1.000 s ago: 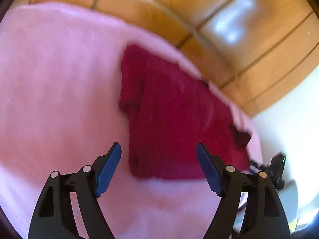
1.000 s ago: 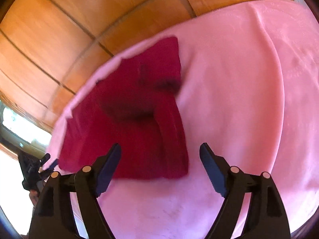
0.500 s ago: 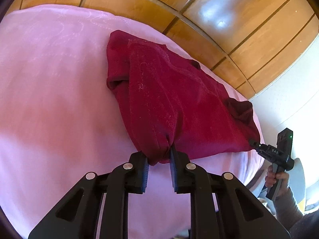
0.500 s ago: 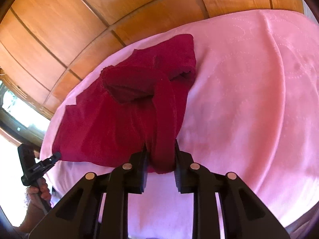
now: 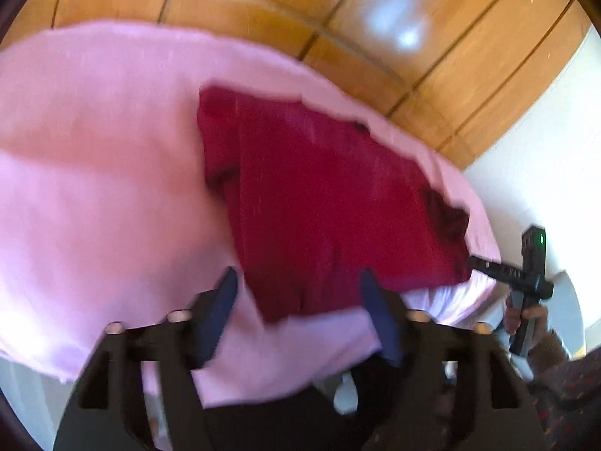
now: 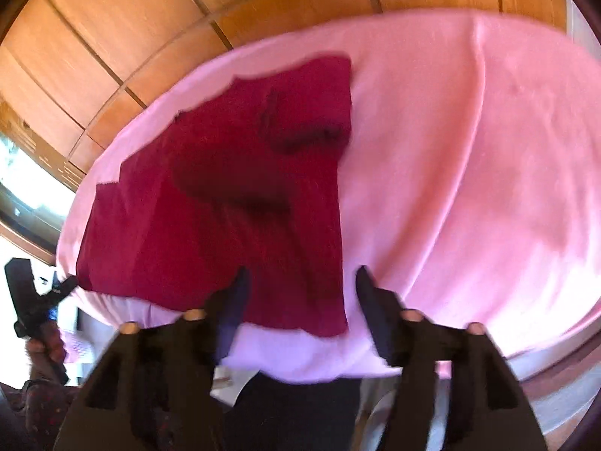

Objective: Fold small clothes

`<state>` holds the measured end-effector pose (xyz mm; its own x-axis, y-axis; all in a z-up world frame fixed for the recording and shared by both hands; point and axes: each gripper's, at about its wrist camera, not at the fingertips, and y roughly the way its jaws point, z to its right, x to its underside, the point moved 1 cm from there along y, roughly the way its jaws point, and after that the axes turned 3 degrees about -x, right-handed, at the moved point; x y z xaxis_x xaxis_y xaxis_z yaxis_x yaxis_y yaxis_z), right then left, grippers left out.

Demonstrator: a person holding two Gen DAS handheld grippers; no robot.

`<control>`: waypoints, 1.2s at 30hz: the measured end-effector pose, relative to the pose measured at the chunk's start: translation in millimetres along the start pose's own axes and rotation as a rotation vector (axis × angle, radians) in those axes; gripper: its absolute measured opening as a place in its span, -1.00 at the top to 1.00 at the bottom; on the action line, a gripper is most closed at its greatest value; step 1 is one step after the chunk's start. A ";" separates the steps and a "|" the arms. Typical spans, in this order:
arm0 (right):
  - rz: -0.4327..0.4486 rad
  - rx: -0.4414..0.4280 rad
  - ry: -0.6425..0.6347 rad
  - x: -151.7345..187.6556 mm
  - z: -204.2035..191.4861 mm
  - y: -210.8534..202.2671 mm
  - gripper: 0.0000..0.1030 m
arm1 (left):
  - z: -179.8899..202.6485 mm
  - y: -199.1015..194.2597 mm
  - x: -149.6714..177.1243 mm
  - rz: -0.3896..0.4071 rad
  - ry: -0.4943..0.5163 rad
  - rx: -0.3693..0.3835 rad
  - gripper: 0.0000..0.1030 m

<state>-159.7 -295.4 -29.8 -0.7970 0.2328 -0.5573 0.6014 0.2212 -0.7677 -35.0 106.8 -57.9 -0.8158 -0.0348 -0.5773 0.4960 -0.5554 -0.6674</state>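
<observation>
A dark red small shirt (image 5: 319, 195) lies flat on a pink cloth-covered surface (image 5: 94, 158); it also shows in the right wrist view (image 6: 225, 203). My left gripper (image 5: 298, 293) is open and empty, hovering just above the shirt's near left corner. My right gripper (image 6: 300, 289) is open and empty above the shirt's near right corner. The right gripper also shows from the side in the left wrist view (image 5: 522, 278), and the left gripper in the right wrist view (image 6: 33, 293). Both views are motion blurred.
A wooden panelled wall (image 5: 375, 18) runs behind the pink surface (image 6: 469, 150). A white wall (image 5: 544, 150) stands at the right. The surface's near edge drops off just below the shirt's hem.
Half a second ago both grippers were shut on the shirt's near hem. Now both are open, the hem lies on the cloth, and the grippers have pulled back.
</observation>
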 end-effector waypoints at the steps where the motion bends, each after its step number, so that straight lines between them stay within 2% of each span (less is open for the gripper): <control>1: 0.011 0.031 -0.052 -4.4 -6.8 -0.9 -0.17 | -2.0 -0.2 -7.6 0.013 -0.004 -0.002 -0.32; 5: 0.014 0.148 -0.308 -23.3 -43.7 17.3 -0.18 | -12.8 8.5 -33.5 0.035 -0.018 -0.019 -0.32; 8: 0.003 0.213 -0.488 -19.0 -63.8 34.8 -0.18 | -14.9 22.7 -47.9 0.013 0.004 -0.021 -0.32; 10: 0.005 0.228 -0.545 -19.7 -71.5 45.9 -0.17 | -15.8 34.8 -57.0 0.005 0.006 -0.026 -0.32; 11: 0.003 0.229 -0.563 -21.5 -76.0 51.9 -0.12 | -16.9 40.3 -60.7 -0.001 0.002 -0.014 -0.24; 12: -0.002 0.227 -0.581 -23.1 -79.5 56.6 0.06 | -17.2 48.0 -65.3 0.002 -0.002 0.000 0.04; 13: -0.001 0.231 -0.592 -23.3 -78.7 56.8 0.27 | -18.3 50.8 -67.6 -0.001 0.003 0.008 0.22; 14: 0.000 0.233 -0.598 -24.8 -79.1 56.7 0.68 | -17.1 53.8 -68.8 -0.005 0.011 0.006 0.55; 15: 0.009 0.232 -0.596 -27.7 -79.7 53.7 0.83 | -14.8 58.1 -70.4 -0.004 0.024 -0.015 0.80; 19: 0.060 0.197 -0.535 -43.0 -74.6 24.9 0.85 | -8.3 48.0 -70.8 0.031 0.055 -0.002 0.83; 22: 0.127 0.132 -0.406 -68.8 -58.1 -3.1 0.86 | -7.7 27.6 -73.5 0.076 0.048 0.005 0.83; 27: 0.231 0.032 -0.228 -117.4 -37.7 -21.3 0.87 | -2.4 3.1 -89.8 0.162 0.055 -0.002 0.86; 31: 0.260 0.006 -0.175 -156.5 -32.4 -4.1 0.87 | 1.3 0.8 -114.7 0.213 0.073 -0.025 0.86; 36: 0.231 0.017 -0.084 -196.0 -16.3 43.0 0.87 | -0.1 26.1 -154.5 0.216 0.097 -0.082 0.87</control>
<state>23.3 -316.1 51.6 -0.6405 0.1959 -0.7426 0.7679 0.1549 -0.6215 104.0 97.7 13.9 -0.6576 -0.0631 -0.7507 0.6815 -0.4745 -0.5572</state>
